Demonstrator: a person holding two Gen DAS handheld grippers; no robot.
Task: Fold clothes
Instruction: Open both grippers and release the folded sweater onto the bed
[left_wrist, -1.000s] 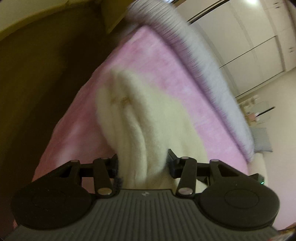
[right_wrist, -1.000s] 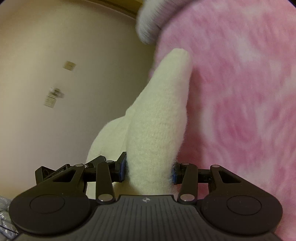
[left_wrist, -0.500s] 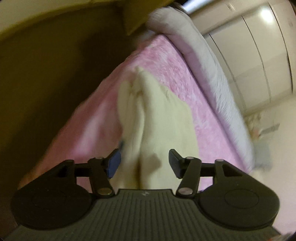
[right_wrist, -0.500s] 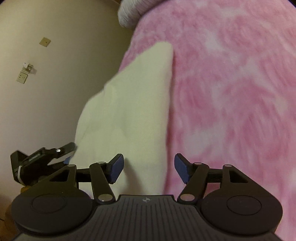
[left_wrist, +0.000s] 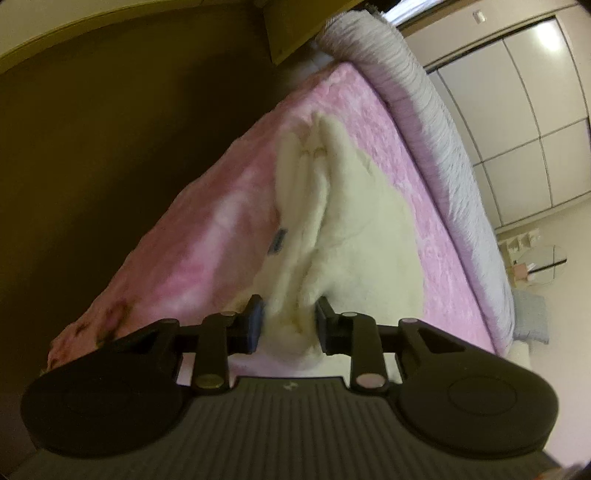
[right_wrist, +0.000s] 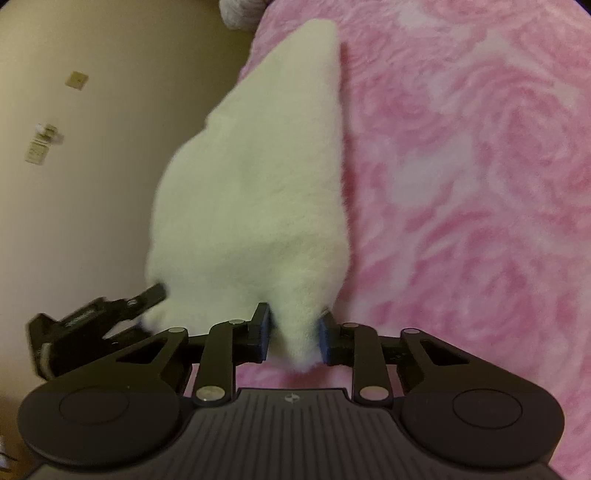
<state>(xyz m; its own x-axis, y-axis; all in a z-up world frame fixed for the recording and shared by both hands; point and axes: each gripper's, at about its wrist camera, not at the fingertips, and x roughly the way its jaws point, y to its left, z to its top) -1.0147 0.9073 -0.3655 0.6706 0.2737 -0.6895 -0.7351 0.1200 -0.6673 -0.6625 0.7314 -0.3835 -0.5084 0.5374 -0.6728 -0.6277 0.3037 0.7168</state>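
left gripper (left_wrist: 289, 322): jaws closing; a bunched fold of the cream fleece garment (left_wrist: 347, 221) sits between them, both pads against the fabric; blue pad face shows on the left finger
right gripper (right_wrist: 295, 334): jaws closing on a narrow corner of the same garment (right_wrist: 258, 192); fabric fills the gap, tip of the corner pokes out just behind the pads
garment, left view: runs forward from the jaws in a long ridge, creased along its length; small blue tag (left_wrist: 277, 240) at its left edge, ahead of the left finger; far end blurred
garment, right view: widens ahead of the jaws, then tapers to a point far forward; left half hangs past the bed edge
other gripper: left gripper visible in right view (right_wrist: 99, 314), left of the right jaws, tip at the garment's lower-left edge
pink blanket (right_wrist: 461, 184): under the garment, fills everything right of the jaws
grey bedding roll (left_wrist: 424, 110): far right of the left jaws, along the blanket edge
wardrobe doors (left_wrist: 517, 110): beyond the roll
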